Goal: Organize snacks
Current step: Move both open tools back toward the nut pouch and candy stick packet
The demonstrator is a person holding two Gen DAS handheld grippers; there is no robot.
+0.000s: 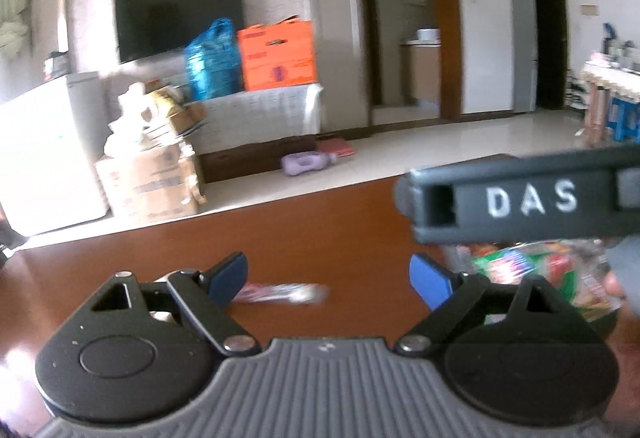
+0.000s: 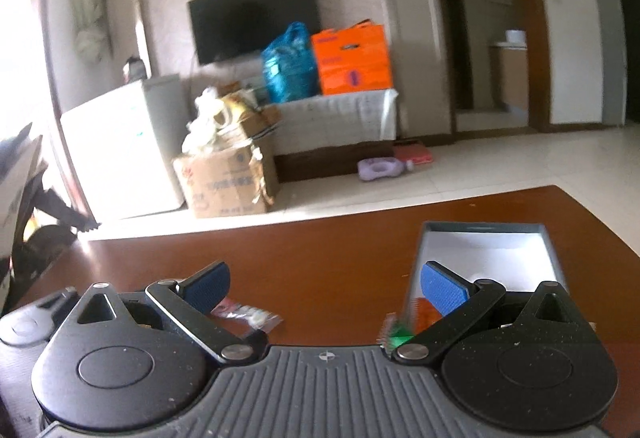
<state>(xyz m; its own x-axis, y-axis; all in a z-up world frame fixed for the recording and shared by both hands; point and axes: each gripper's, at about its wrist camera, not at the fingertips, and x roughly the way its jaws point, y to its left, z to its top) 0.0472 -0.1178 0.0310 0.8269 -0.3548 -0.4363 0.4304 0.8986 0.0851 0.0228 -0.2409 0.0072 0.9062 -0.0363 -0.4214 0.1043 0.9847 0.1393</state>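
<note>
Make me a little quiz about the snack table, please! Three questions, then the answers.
1. True or false: the left gripper is squeezing a snack.
2. What colour is the inside of the box on the table? A white, B green, C black.
3. What lies on the table just past the right gripper's left pad?

Key: 1 false, it is open and empty. 2 A. 3 a small clear snack packet.

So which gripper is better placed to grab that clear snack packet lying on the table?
Probably left. The left gripper is open with the snack packet right beyond its fingertips. The right gripper, also open, faces bare table beside the box.
</note>
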